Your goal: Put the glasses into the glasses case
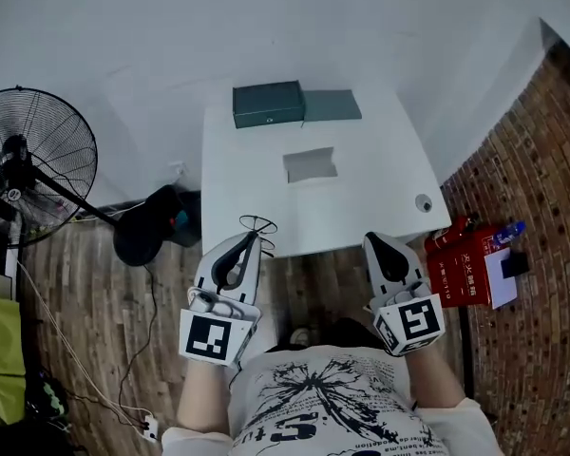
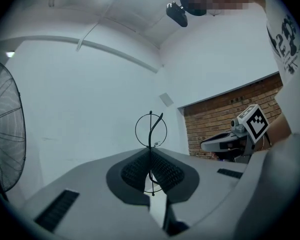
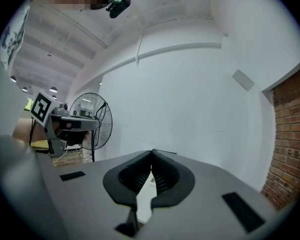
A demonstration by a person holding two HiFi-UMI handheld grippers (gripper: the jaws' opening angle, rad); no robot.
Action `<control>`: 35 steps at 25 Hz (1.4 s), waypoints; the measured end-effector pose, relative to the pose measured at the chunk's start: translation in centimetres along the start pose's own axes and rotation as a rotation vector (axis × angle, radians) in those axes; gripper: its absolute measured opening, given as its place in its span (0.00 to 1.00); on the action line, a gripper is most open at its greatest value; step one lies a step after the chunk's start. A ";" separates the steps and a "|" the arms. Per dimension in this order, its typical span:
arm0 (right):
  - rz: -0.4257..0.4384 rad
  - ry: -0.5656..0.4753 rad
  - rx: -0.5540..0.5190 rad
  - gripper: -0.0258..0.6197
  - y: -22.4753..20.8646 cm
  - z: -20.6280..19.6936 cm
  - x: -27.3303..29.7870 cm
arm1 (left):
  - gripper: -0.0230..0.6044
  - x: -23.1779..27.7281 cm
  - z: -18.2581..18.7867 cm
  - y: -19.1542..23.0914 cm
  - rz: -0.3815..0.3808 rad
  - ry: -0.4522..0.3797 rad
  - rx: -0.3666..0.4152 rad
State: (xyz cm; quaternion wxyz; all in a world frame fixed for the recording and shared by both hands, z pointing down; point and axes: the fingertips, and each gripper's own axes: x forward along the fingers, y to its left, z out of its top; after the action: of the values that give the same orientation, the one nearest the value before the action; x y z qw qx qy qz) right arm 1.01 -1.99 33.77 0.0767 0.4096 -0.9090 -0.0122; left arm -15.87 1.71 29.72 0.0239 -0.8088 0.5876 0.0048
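Wire-thin glasses, pinched in the left claw, want a steady, gentle carry to the green glasses case well ahead; the right claw is pressed together, empty.

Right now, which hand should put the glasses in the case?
Left. The left gripper has its fingers shut on the glasses, so it only needs to carry them to the glasses case across the table. The right gripper is shut on nothing.
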 end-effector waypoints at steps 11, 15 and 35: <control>0.055 0.005 0.011 0.06 -7.8 -1.3 10.0 | 0.06 11.6 -4.8 3.0 0.013 0.099 0.008; 0.102 0.027 0.000 0.06 -11.0 -1.8 14.2 | 0.06 16.7 -6.5 4.3 0.022 0.133 0.014; 0.181 0.210 0.118 0.06 -18.0 -10.5 22.8 | 0.06 31.0 -22.6 4.1 -0.309 0.646 0.365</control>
State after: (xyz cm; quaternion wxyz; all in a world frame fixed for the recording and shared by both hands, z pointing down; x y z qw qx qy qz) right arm 1.05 -30.57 45.58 0.1481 0.3288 -0.9283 0.0910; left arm -10.68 -30.03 51.01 -0.0183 -0.8300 0.4274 -0.3578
